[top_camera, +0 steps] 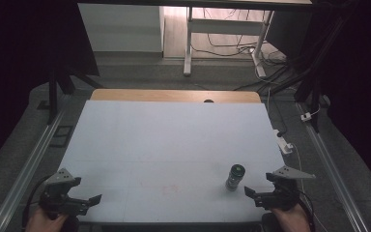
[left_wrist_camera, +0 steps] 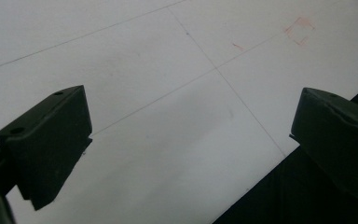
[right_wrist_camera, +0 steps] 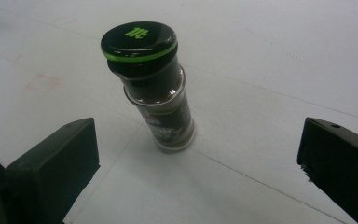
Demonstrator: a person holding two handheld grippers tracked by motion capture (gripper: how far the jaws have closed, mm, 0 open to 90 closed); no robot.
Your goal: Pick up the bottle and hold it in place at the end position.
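At the table's near edge, the right gripper (top_camera: 256, 193) has its jaws spread wide, aimed at the spice jar (top_camera: 235, 177) standing upright just ahead, likely lining up a grasp. The left gripper (top_camera: 89, 200), jaws spread too, waits over bare table (top_camera: 164, 130).

spice jar (top_camera: 235, 177): 1 | tongs: 2, left tongs (top_camera: 88, 202), right tongs (top_camera: 258, 194) | table (top_camera: 164, 140): 1
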